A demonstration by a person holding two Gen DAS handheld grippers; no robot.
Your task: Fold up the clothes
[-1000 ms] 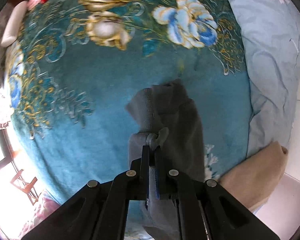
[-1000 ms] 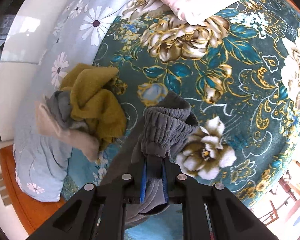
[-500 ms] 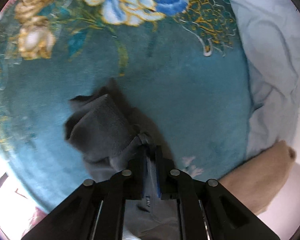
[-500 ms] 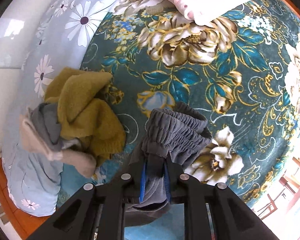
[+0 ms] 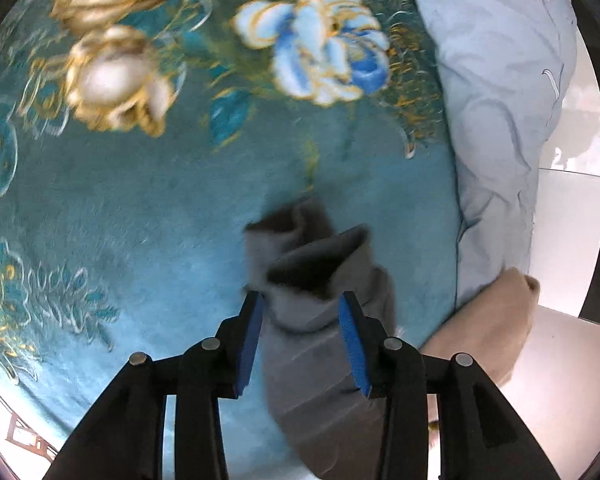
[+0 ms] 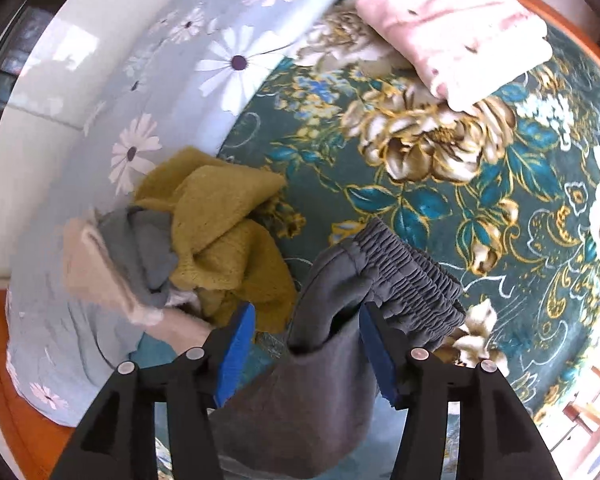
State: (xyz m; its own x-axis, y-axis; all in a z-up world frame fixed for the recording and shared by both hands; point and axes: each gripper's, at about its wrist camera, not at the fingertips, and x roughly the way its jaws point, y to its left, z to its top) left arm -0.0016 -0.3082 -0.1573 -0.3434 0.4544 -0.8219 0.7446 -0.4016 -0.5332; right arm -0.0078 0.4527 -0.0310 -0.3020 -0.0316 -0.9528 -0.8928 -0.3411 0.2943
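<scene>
Grey trousers lie on the teal floral blanket (image 5: 120, 220). In the left wrist view their leg end (image 5: 320, 280) sits between the fingers of my left gripper (image 5: 302, 300), which is open and holds nothing. In the right wrist view the elastic waistband (image 6: 404, 276) lies between the fingers of my right gripper (image 6: 308, 312), also open, the cloth bunched loosely in the gap. The blue pads (image 6: 240, 344) stand apart from the fabric.
A heap of mustard, grey and beige clothes (image 6: 204, 240) lies left of the waistband. A folded pink garment (image 6: 456, 36) rests at the far side. A pale blue daisy quilt (image 6: 220, 64) borders the blanket; a beige garment (image 5: 488, 332) lies by it.
Both grippers were shut on the grey trousers and have opened, letting the cloth go. The left view swung back over the blanket; the trousers now rest on the bed.
</scene>
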